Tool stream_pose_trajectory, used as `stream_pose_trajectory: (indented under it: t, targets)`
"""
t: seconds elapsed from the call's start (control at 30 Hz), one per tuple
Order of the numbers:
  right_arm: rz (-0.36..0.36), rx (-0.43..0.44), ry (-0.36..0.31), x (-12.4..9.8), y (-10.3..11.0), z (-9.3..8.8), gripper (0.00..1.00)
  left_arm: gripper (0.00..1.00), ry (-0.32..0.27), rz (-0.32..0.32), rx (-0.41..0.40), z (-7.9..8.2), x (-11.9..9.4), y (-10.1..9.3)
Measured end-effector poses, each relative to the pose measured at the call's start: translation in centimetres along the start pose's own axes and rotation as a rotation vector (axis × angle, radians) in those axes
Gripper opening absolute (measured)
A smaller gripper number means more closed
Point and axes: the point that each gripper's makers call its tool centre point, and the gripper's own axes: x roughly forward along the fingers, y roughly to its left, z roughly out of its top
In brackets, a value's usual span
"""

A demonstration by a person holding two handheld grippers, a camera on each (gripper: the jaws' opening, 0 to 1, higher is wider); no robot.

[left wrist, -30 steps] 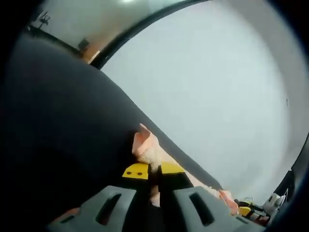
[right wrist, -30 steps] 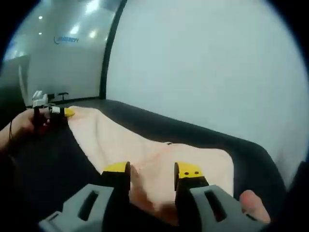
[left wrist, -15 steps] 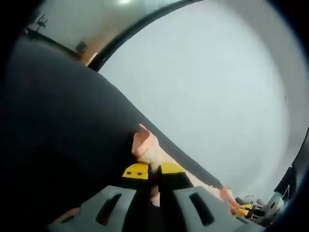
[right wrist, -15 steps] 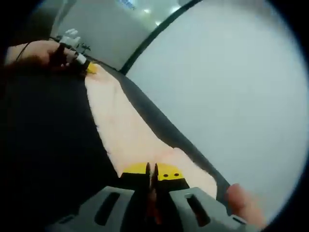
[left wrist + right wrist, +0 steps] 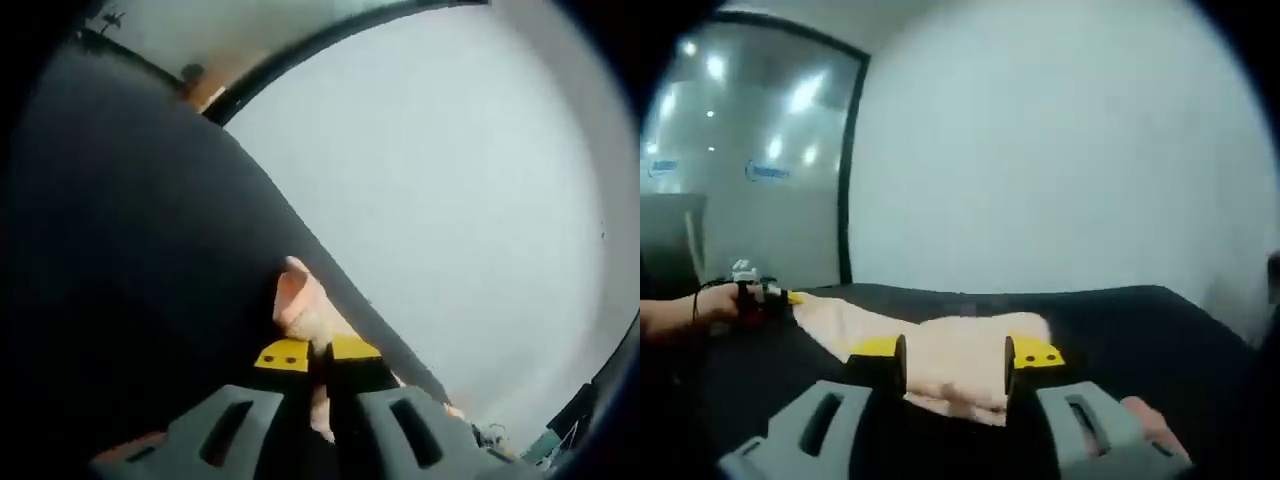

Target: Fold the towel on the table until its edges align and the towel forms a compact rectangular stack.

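Observation:
In the left gripper view a pale pink towel (image 5: 298,305) pokes up from between my left gripper's (image 5: 318,350) yellow-tipped jaws, which are shut on its corner above the black table (image 5: 130,250). In the right gripper view the towel (image 5: 940,335) lies as a long bunched strip across the table (image 5: 1120,320). My right gripper (image 5: 956,352) is open, its jaws straddling the towel's near end without pinching it. Far left, the left gripper (image 5: 762,297), held by a hand (image 5: 670,312), grips the towel's other end.
A white wall (image 5: 1040,150) rises behind the table, with a glass partition (image 5: 750,170) and ceiling lights to its left. A fingertip (image 5: 1148,420) of the person shows at the bottom right of the right gripper view.
My right gripper, shut on the towel half a second ago, has opened and let it go. Its view has swung level. The left gripper still holds its corner.

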Motion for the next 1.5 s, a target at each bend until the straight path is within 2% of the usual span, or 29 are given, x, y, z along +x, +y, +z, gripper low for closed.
stream_pose_trajectory:
  t: [0.03, 0.07, 0.1, 0.13, 0.2, 0.27, 0.37, 0.43, 0.5, 0.53, 0.57, 0.67, 0.73, 0.83, 0.93, 0.97, 1.03, 1.07, 1.1, 1.17, 1.23, 1.3, 1.33, 1.37, 1.43, 1.47, 1.5]
  targets:
    - [-0.043, 0.106, 0.071, -0.2, -1.4, -0.7, 0.31, 0.08, -0.001, -0.003, 0.059, 0.2, 0.0, -0.9]
    - [-0.047, 0.228, -0.03, 0.0, -1.9, 1.0, 0.31, 0.08, 0.0, -0.006, 0.12, 0.0, -0.1, -2.1]
    - [-0.054, 0.261, -0.099, 0.3, -2.5, 2.2, 0.31, 0.08, 0.004, -0.016, 0.151, -0.2, -0.1, -3.5]
    - [-0.068, 0.25, -0.134, 0.2, -3.3, 2.6, 0.31, 0.08, 0.007, -0.031, 0.183, -0.6, 0.1, -5.1]
    - [-0.091, 0.261, -0.082, -0.7, -3.4, 1.5, 0.31, 0.08, 0.042, -0.086, 0.301, -2.0, 0.6, -9.0]
    - [-0.096, 0.286, -0.08, -0.8, -3.7, 1.5, 0.31, 0.08, 0.082, -0.117, 0.404, -4.2, 1.2, -12.3]
    - [-0.076, 0.291, -0.095, -0.7, -3.2, 1.9, 0.31, 0.08, 0.176, -0.173, 0.556, -9.3, 2.0, -16.5]
    - [-0.058, 0.283, -0.074, -0.9, -2.4, 1.6, 0.31, 0.08, 0.305, -0.134, 0.725, -14.2, 2.4, -17.2]
    - [-0.055, 0.283, -0.069, -1.4, -1.9, 1.7, 0.31, 0.08, 0.344, -0.158, 0.753, -17.7, 3.0, -18.6]
    - [-0.06, 0.28, -0.073, -1.6, -1.9, 1.7, 0.31, 0.08, 0.373, -0.15, 0.774, -19.1, 3.3, -18.7]
    - [-0.062, 0.286, -0.08, -1.9, -1.9, 2.0, 0.31, 0.08, 0.387, -0.133, 0.806, -20.0, 3.5, -18.6]
    - [-0.068, 0.309, -0.08, -2.3, -2.0, 1.9, 0.31, 0.08, 0.401, -0.114, 0.83, -21.9, 3.7, -18.9]
    - [-0.063, 0.324, -0.078, -2.6, -1.8, 1.9, 0.31, 0.08, 0.4, -0.102, 0.845, -22.2, 3.8, -18.9]
    - [-0.058, 0.327, -0.075, -2.2, -2.0, 1.9, 0.31, 0.08, 0.355, -0.087, 0.798, -21.7, 4.2, -19.2]
    - [-0.053, 0.325, -0.068, -1.4, -2.4, 1.7, 0.31, 0.08, 0.318, -0.126, 0.822, -21.0, 5.4, -19.5]
    - [-0.054, 0.324, -0.063, -0.9, -2.8, 1.6, 0.31, 0.08, 0.325, -0.114, 0.864, -20.9, 5.6, -19.0]
    - [-0.054, 0.328, -0.059, -1.0, -2.8, 1.4, 0.31, 0.08, 0.482, -0.059, 1.006, -22.8, 4.6, -16.6]
    - [-0.055, 0.331, -0.061, -0.9, -2.9, 1.4, 0.31, 0.08, 0.476, -0.053, 1.022, -22.8, 4.8, -16.2]
    - [-0.057, 0.333, -0.061, -0.7, -3.2, 1.4, 0.31, 0.09, 0.432, -0.089, 1.047, -22.8, 4.8, -16.8]
    - [-0.061, 0.334, -0.056, -0.8, -3.2, 1.2, 0.31, 0.16, 0.452, -0.138, 1.11, -23.6, 3.9, -17.3]
    - [-0.065, 0.319, -0.051, -0.8, -3.1, 1.1, 0.31, 0.27, 0.474, -0.225, 1.06, -24.2, 2.1, -19.0]
    - [-0.065, 0.308, -0.047, -0.8, -3.1, 1.0, 0.31, 0.22, 0.463, -0.346, 1.016, -23.7, 0.7, -21.2]
    - [-0.064, 0.305, -0.045, -0.8, -3.1, 1.0, 0.31, 0.23, 0.463, -0.367, 0.994, -23.7, 0.0, -21.7]
    - [-0.062, 0.303, -0.044, -0.8, -3.0, 1.0, 0.31, 0.23, 0.462, -0.379, 0.981, -23.1, -0.2, -22.1]
    - [-0.062, 0.303, -0.046, -0.6, -3.1, 1.0, 0.31, 0.2, 0.387, -0.339, 0.991, -21.0, 1.2, -22.4]
    - [-0.062, 0.303, -0.045, -0.5, -3.1, 1.0, 0.31, 0.21, 0.382, -0.324, 1.027, -20.3, 2.5, -21.5]
    - [-0.065, 0.301, -0.042, -0.3, -3.2, 0.9, 0.31, 0.21, 0.436, -0.314, 1.082, -21.0, 3.2, -20.7]
